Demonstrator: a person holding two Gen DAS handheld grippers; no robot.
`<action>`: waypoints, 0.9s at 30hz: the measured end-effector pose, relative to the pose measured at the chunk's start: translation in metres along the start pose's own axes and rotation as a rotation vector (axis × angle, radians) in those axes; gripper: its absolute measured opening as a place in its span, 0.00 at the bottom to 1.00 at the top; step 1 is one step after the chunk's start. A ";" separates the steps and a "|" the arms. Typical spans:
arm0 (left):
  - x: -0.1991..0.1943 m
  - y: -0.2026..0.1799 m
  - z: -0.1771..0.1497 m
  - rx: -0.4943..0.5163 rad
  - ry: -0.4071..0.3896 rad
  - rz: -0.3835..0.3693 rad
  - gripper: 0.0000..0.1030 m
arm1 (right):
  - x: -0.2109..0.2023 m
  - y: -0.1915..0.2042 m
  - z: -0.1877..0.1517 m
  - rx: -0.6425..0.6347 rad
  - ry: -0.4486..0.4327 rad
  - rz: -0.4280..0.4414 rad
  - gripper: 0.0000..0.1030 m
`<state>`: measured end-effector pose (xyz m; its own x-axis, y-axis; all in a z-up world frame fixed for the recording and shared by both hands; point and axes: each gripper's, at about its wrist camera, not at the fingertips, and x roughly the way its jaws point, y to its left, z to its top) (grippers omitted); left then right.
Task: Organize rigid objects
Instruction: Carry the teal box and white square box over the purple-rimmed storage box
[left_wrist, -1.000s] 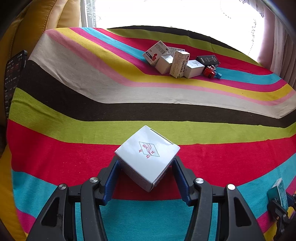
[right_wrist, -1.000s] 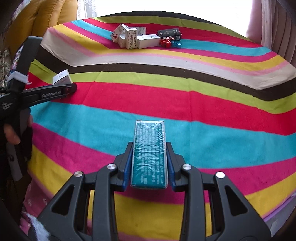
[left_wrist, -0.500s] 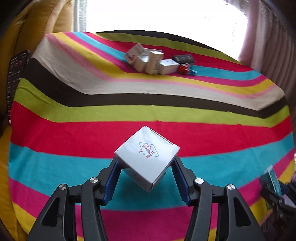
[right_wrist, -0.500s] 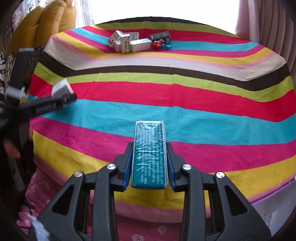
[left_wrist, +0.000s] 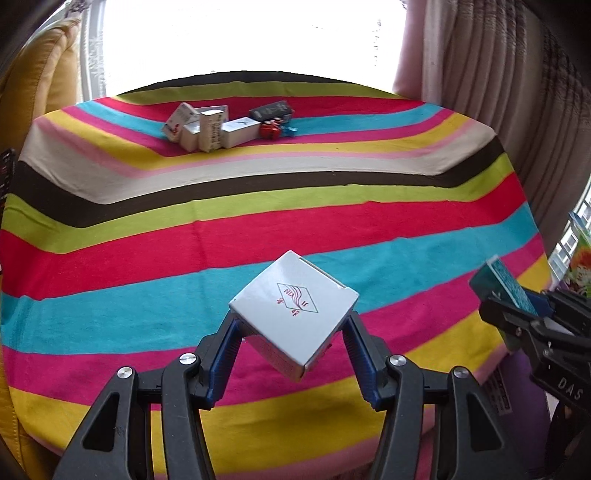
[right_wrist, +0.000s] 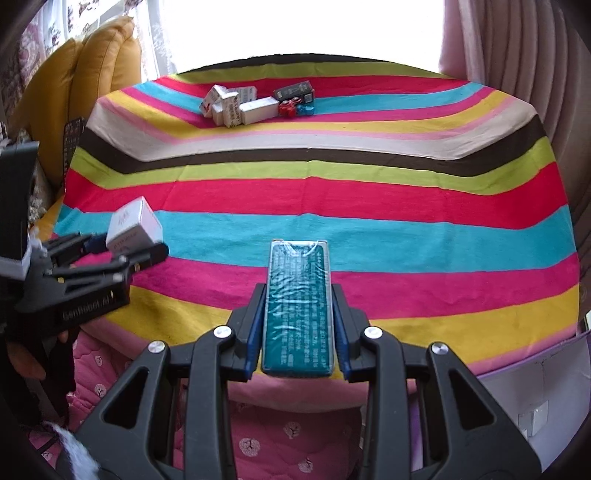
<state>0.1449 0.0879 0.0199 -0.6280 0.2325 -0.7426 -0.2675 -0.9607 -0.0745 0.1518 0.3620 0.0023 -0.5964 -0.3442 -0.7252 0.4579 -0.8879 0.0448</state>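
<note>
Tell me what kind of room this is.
Probably a home living room: a table under a striped cloth stands by a bright window with pleated curtains, and a yellow cushioned sofa sits beside it.

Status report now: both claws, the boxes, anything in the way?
Left claw shut on white box. Right claw shut on teal box. Striped cloth ahead bare.

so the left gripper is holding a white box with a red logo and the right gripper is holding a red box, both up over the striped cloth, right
Not quite. The left gripper does hold the white box with a red logo, but the box in the right gripper is teal, not red, as the right wrist view shows. Both are held above the striped cloth.
</note>
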 end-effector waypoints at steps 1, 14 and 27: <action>-0.001 -0.003 0.000 0.011 0.001 -0.006 0.55 | -0.003 -0.003 -0.001 0.006 -0.005 -0.003 0.36; -0.026 -0.069 -0.005 0.173 -0.018 -0.114 0.55 | -0.047 -0.064 -0.029 0.137 -0.041 -0.086 0.36; -0.049 -0.132 -0.002 0.302 -0.028 -0.230 0.55 | -0.078 -0.126 -0.067 0.267 -0.039 -0.205 0.36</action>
<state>0.2125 0.2025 0.0645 -0.5453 0.4452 -0.7102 -0.6049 -0.7956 -0.0344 0.1849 0.5210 0.0074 -0.6852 -0.1575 -0.7112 0.1404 -0.9866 0.0833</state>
